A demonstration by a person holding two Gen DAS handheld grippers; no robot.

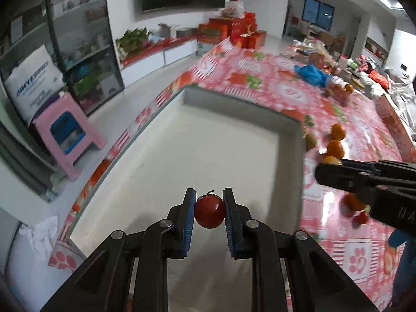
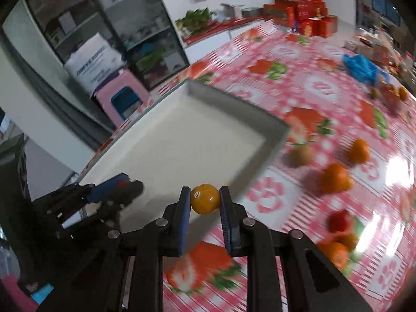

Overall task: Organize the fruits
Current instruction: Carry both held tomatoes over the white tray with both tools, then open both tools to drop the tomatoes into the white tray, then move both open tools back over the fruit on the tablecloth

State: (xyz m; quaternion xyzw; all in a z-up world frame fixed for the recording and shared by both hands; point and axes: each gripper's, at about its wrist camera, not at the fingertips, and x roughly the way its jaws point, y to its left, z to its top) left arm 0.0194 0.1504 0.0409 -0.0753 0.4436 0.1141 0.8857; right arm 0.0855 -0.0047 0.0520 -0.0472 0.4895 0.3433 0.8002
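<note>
A small, smooth, bruisable tomato (image 1: 209, 211) and orange (image 2: 205, 199) are being clamped across their middles by the left fingers (image 1: 189, 218) and right fingers (image 2: 184, 208).

red tomato (image 1: 209, 213) (gripped), orange (image 2: 205, 199) (gripped)

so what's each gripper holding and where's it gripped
Left gripper: small red tomato, pinched across its sides. Right gripper: small orange, pinched across its sides.
</note>
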